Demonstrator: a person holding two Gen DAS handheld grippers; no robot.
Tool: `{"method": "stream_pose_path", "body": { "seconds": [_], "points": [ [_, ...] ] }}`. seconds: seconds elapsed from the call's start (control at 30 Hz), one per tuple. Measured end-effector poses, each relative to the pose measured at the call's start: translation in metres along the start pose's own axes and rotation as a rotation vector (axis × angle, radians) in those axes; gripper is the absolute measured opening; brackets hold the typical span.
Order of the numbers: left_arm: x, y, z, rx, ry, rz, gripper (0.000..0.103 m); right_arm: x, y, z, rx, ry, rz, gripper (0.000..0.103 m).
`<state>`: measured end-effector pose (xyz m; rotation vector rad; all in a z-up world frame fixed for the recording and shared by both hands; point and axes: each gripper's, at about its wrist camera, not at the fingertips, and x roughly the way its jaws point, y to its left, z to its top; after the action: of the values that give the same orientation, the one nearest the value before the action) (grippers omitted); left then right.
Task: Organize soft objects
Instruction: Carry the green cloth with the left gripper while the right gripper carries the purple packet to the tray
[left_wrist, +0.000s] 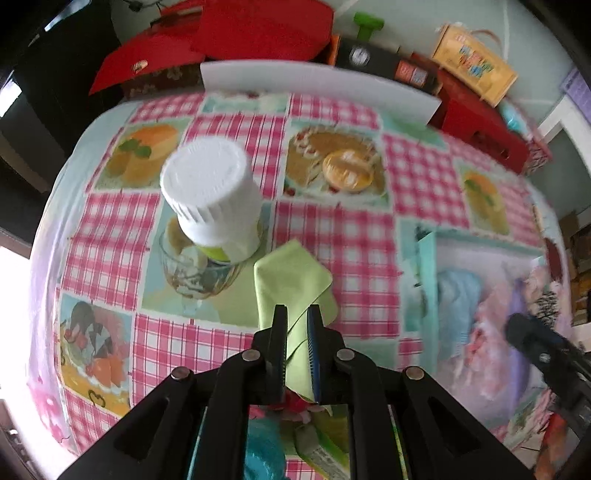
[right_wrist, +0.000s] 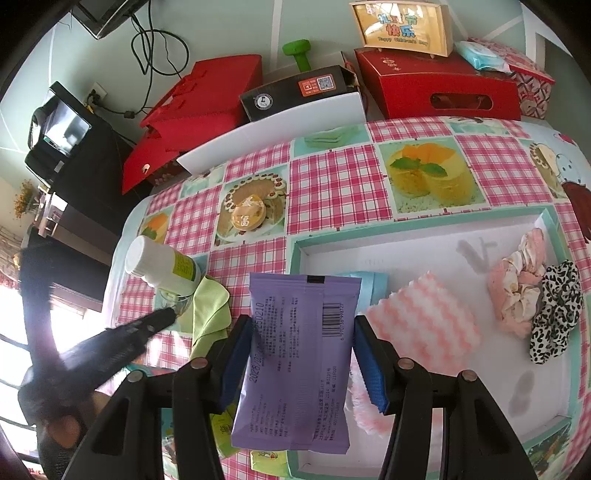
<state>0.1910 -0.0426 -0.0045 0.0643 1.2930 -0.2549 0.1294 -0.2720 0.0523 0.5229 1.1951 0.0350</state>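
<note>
Left hand-held gripper (left_wrist: 297, 325): black jaws with blue ribbed pads, pointed steeply down, clenched on a thin lime-green microfibre cloth (left_wrist: 291, 280). Cloth soft, matte, creased; gripped by one folded edge, the rest draped at 12 o'clock of the jaws above the glossy pink-checked oilcloth table (left_wrist: 354, 229). Just beside the cloth at 10 o'clock, a white ribbed-cap plastic bottle (left_wrist: 212, 192) with a yellow-green label.

Right hand-held gripper (right_wrist: 301, 339): jaws about half apart, grasping a flat lilac plastic sachet (right_wrist: 299, 354) by its two long edges. Sachet smooth, slightly crinkled, printed with small text and a barcode, held upright with the crimped seal at 12 o'clock, over the near-left part of a shallow white cardboard tray with a mint-green rim (right_wrist: 417, 219).

Inside the tray: a pink-and-white wavy-striped fluffy cloth (right_wrist: 424, 321) at 2 o'clock of the sachet, a pale-blue folded cloth (right_wrist: 369, 282) peeking out behind the sachet's top, a ruffled pink fabric scrunchie (right_wrist: 517, 284) at 3 o'clock, touching a black-and-white leopard-print scrunchie (right_wrist: 557, 314) at the far right.

At 9 o'clock in the right wrist view, left gripper dark and blurred, tip at the green cloth.
</note>
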Motion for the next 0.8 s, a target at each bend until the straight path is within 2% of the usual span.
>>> {"method": "stream_pose_path", "body": {
  "seconds": [0.03,0.13,0.23,0.43,0.57,0.8],
  "points": [
    [0.006,-0.001,0.001,-0.001,0.017,0.001,0.015,0.000,0.000,0.000,0.000,0.000,0.000,0.058],
    [0.021,-0.007,-0.001,0.028,0.061,0.054,0.049,0.000,0.000,0.000,0.001,0.001,0.001,0.058],
    [0.030,-0.011,-0.001,0.046,0.080,0.112,0.050,0.000,-0.001,0.000,0.003,0.000,0.001,0.058],
    [0.047,-0.013,-0.002,0.051,0.134,0.119,0.050,-0.001,-0.002,-0.001,0.005,-0.001,0.006,0.058],
    [0.055,-0.016,-0.002,0.051,0.148,0.095,0.058,-0.001,-0.002,0.000,0.008,-0.001,0.008,0.058],
    [0.063,-0.028,-0.007,0.092,0.166,0.090,0.058,-0.002,-0.002,0.000,0.009,-0.001,0.008,0.058]
  ]
}}
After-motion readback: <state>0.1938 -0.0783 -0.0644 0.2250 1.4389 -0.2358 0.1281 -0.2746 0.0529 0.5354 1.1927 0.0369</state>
